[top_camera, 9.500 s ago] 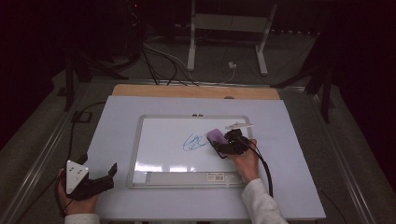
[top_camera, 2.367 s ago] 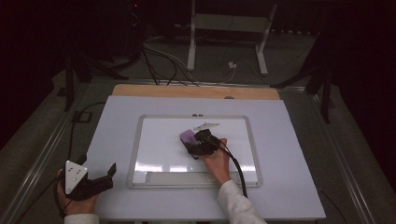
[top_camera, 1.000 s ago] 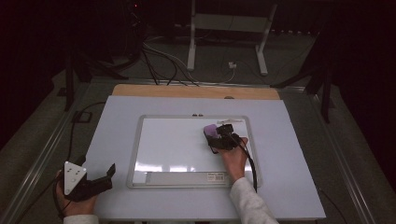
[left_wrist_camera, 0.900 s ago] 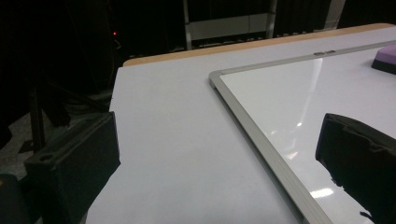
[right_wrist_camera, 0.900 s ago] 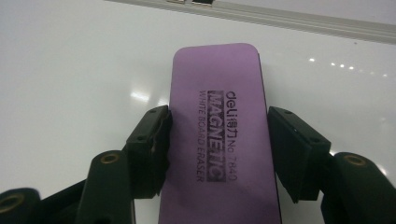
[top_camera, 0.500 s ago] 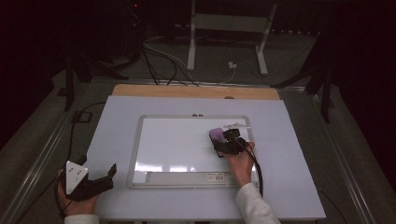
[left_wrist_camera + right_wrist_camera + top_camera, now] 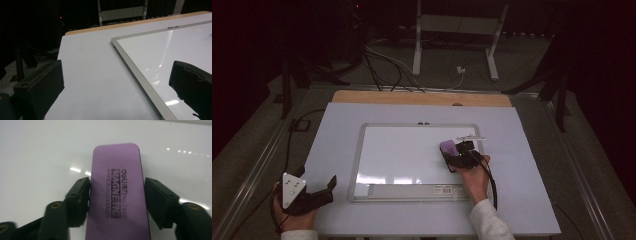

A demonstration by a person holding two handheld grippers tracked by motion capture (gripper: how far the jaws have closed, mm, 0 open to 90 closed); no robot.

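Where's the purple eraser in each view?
High view: purple eraser on the whiteboard's right part, at the right gripper.
Right gripper view: centre, eraser between the jaws, a slight gap at the right jaw.
Left gripper view: eraser not in it.
Shared landmark: whiteboard.

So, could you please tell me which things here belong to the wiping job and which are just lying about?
In the job:
purple magnetic whiteboard eraser
whiteboard
right claw, jaws just opening, eraser between them

Lying about:
left claw, open and empty, on the table
cables on the floor behind
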